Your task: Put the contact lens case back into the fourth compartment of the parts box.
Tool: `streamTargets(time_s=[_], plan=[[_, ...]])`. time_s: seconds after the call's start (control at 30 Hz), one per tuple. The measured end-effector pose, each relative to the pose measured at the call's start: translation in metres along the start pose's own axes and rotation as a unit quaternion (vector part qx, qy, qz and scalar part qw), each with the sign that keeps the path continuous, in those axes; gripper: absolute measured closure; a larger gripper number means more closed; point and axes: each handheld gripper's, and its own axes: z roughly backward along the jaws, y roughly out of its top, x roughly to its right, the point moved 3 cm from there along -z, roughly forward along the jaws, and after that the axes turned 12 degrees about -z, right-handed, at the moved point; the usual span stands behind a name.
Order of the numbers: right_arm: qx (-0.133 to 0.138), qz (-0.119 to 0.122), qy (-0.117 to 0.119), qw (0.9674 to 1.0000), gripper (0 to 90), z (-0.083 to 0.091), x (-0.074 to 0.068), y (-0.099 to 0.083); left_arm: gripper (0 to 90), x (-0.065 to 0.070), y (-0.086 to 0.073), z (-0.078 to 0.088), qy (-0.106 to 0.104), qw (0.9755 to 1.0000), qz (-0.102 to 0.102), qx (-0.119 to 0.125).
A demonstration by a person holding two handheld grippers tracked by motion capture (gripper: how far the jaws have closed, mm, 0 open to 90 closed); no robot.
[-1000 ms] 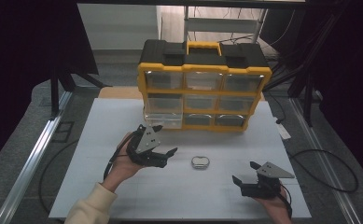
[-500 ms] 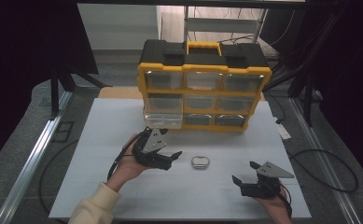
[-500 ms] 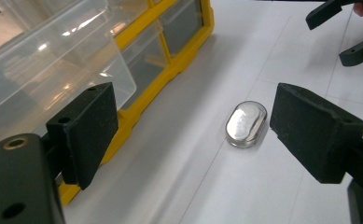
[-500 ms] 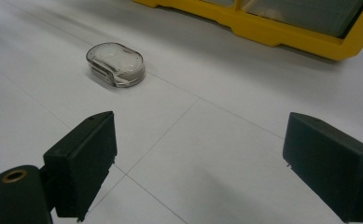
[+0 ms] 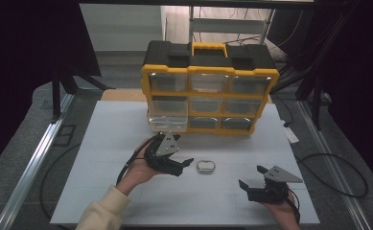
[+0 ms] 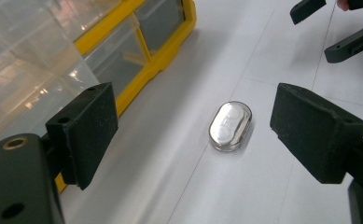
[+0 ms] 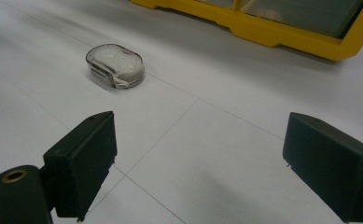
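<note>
Small clear oval case [image 5: 205, 166] lies flat on white table [image 5: 102, 143], in front of yellow drawer cabinet [image 5: 208, 96], between both tongs. Left gripper [image 5: 186, 165] spread wide, empty, tips just beside case; case at 3 o'clock from it in high view. In left gripper view case [image 6: 230, 126] sits ahead between jaws, long axis toward 1 o'clock. Right gripper [image 5: 251, 178] spread, empty, farther off; case at 10 o'clock. Left hand nearer, likely makes the grab.
</note>
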Motion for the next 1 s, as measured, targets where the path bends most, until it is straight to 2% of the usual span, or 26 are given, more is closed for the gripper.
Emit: streamTargets(time_s=[0.3, 0.57, 0.73, 1.0], plan=[[0.002, -0.003, 0.002, 1.0000, 10.4, 0.000, 0.000, 0.000, 14.9, -0.001, 0.000, -0.011, -0.017, 0.9998, 0.009, -0.003], [0.004, -0.004, 0.003, 1.0000, 10.4, 0.000, 0.000, 0.001, 14.6, 0.002, 0.003, -0.020, -0.029, 0.9995, 0.011, 0.004], [0.004, -0.001, 0.004, 1.0000, 10.4, 0.000, 0.000, 0.001, 14.5, 0.006, 0.004, -0.028, -0.041, 0.9991, 0.005, -0.005], [0.003, 0.002, 0.005, 1.0000, 10.4, 0.001, -0.002, 0.001, 14.1, 0.010, 0.005, -0.035, -0.054, 0.9984, 0.007, -0.013]])
